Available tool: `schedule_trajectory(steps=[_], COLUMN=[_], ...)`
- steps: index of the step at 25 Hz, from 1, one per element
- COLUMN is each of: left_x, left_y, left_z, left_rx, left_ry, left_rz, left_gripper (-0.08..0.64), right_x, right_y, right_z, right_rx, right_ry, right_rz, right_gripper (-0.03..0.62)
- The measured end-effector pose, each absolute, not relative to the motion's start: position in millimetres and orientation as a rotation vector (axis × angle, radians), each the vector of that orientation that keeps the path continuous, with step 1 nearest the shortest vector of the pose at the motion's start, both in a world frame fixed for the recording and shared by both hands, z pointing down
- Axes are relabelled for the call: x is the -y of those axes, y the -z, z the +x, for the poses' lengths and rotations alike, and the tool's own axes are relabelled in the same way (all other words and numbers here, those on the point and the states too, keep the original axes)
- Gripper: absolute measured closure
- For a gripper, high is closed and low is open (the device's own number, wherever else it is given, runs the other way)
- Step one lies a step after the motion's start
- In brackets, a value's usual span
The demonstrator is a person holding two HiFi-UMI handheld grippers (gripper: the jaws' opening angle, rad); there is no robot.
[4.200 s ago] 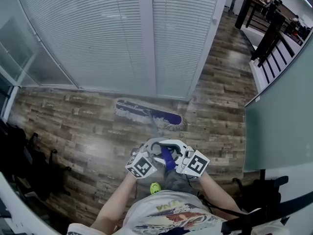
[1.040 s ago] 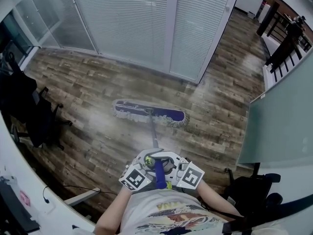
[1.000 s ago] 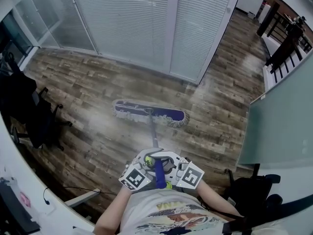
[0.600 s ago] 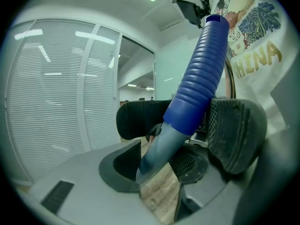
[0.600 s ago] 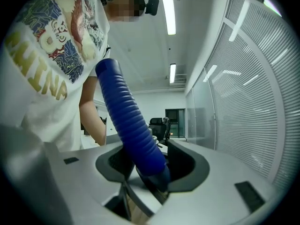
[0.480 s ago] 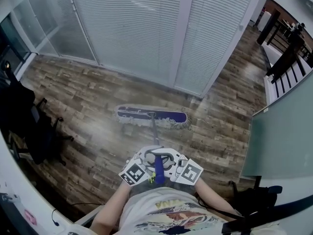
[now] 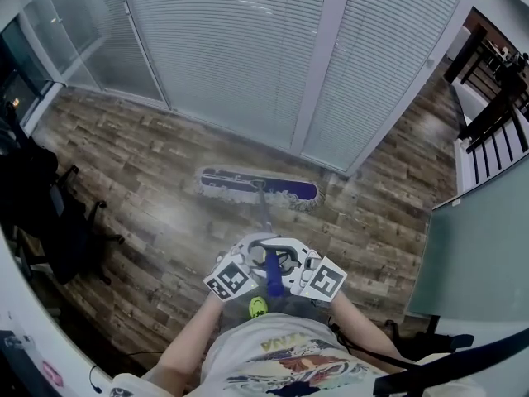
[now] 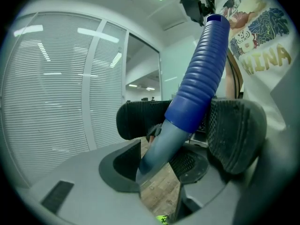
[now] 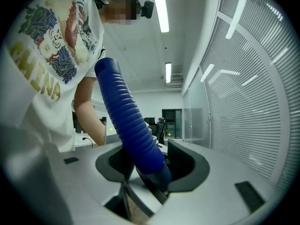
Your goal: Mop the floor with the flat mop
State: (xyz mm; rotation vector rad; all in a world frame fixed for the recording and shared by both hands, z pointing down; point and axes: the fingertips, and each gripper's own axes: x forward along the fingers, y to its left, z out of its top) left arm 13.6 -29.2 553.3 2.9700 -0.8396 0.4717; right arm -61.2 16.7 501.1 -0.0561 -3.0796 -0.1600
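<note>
- Since a second earlier the mop head [image 7: 258, 189] had travelled across the wood floor [image 7: 140, 180] with me. It ended close to the foot of the blinds [image 7: 231, 48], where before a wider strip of boards lay between them.
- The mop head lay flat on the floor, straight ahead, its long side roughly along the wall.
- My left gripper [image 8: 187, 125] kept its jaws clamped on the mop handle [image 8: 201, 74], where the ribbed blue grip meets the grey shaft.
- My right gripper [image 9: 150, 165] held the same blue grip, its jaws spread only as wide as the handle.
- I judged the stroke was under way, with this pass nearly out of floor at the wall.
</note>
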Motion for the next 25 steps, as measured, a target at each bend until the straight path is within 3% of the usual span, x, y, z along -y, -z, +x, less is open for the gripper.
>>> schedule_trajectory(steps=[14,25], left_x=[240.7,214.1], left_y=[-555.7,-556.3], left_z=[-7.1,-13.2], left_rx=[0.881,0.922], left_ry=[-0.563,-0.537], left_rz=[2.931,2.885], left_gripper=[0.387,0.387], right_x=[193.9,167.5], right_y=[-497.8,-496.9], right_z=[-77.9,-82.7], right_rx=[3.143,3.153], right_ry=[0.098,0.053], right_rz=[-0.121,-0.113], right_gripper=[0.388,0.380])
